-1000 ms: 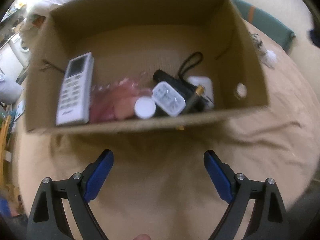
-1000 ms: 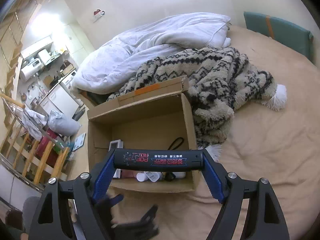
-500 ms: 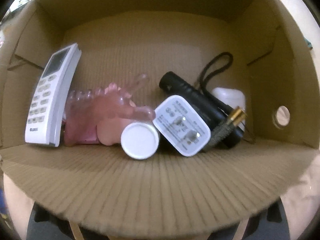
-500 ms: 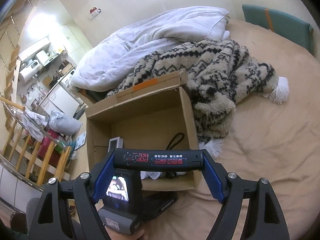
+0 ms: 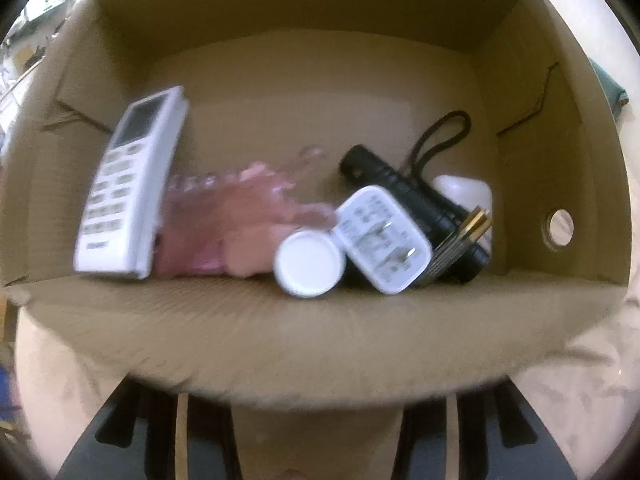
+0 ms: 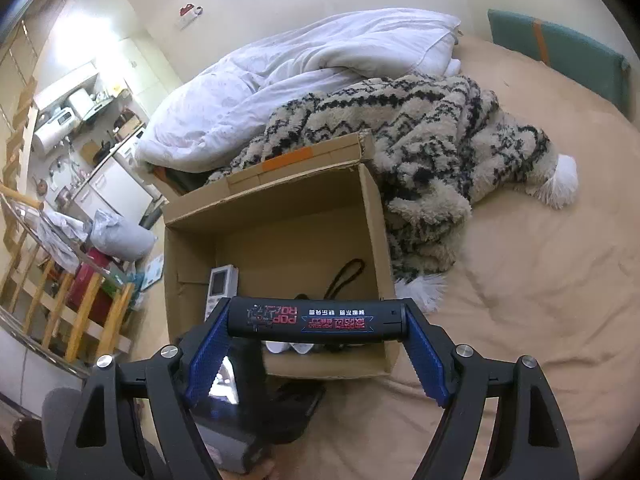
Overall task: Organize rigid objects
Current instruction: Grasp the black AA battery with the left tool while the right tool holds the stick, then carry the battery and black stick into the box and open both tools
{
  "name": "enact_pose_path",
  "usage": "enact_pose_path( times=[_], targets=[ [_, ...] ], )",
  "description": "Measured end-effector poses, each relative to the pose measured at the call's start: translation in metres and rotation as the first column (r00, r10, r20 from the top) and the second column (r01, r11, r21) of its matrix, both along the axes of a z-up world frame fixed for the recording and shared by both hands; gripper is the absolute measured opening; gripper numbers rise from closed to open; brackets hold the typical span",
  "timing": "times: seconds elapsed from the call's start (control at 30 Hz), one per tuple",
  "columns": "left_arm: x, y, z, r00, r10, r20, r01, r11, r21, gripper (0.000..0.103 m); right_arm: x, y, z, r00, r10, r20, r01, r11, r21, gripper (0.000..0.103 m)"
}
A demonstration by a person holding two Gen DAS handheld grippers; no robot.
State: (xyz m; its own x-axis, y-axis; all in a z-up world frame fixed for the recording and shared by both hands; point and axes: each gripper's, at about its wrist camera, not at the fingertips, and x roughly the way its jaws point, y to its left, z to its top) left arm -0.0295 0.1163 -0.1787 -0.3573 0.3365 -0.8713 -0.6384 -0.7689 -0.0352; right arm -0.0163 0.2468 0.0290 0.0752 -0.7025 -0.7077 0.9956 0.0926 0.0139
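An open brown cardboard box (image 6: 376,240) sits on a bed covered with a tan sheet (image 6: 520,320), with a crumpled white duvet (image 6: 304,76) and a fluffy cream-and-black zigzag blanket (image 6: 420,148) heaped behind it. The right gripper (image 6: 316,320), black-framed with blue finger pads (image 6: 426,360), holds a black cylindrical tube with red and white printed lettering (image 6: 316,317) crosswise by its two ends, hovering above the near edge of the box. The left gripper's body (image 6: 256,412) shows low in the right wrist view, just in front of the box's near wall. From the left wrist view the near wall of the box (image 5: 320,344) fills the lower frame and hides the left fingertips; its jaws have just been closing, and the wall appears to lie between them, though whether the pads press on it cannot be told. Inside, along the near wall, lie a white remote control with a small screen and rows of buttons (image 5: 130,188) at the left, a translucent pink plastic item (image 5: 240,220) beside it, a round white cap (image 5: 308,264), a white square plug adapter with two metal prongs (image 5: 384,240), a black flashlight with a looped wrist cord (image 5: 408,196), a slim ribbed rod with a brass end (image 5: 464,236), and a white rounded case (image 5: 464,192) at the right. The left view is blurred.
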Motion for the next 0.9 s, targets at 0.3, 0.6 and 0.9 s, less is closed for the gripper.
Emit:
enact_pose_path(
  times=[0.3, 0.6, 0.9],
  targets=[
    [-0.015, -0.079, 0.023, 0.995, 0.099, 0.016, -0.098, 0.995, -0.031, 0.039, 0.005, 0.002, 0.0, 0.999, 0.017, -0.032, -0.017, 1.0, -0.007, 0.086],
    [-0.025, -0.145, 0.096, 0.991, 0.12, -0.052, -0.118, 0.992, 0.04, 0.039, 0.009, 0.004, -0.003, 0.998, 0.013, -0.063, -0.014, 1.0, -0.005, 0.086],
    [-0.048, -0.121, 0.173, 0.982, 0.103, -0.158, -0.088, 0.991, 0.101, 0.039, 0.021, -0.02, -0.01, 0.999, 0.0, -0.037, 0.001, 0.999, 0.036, 0.086]
  ],
)
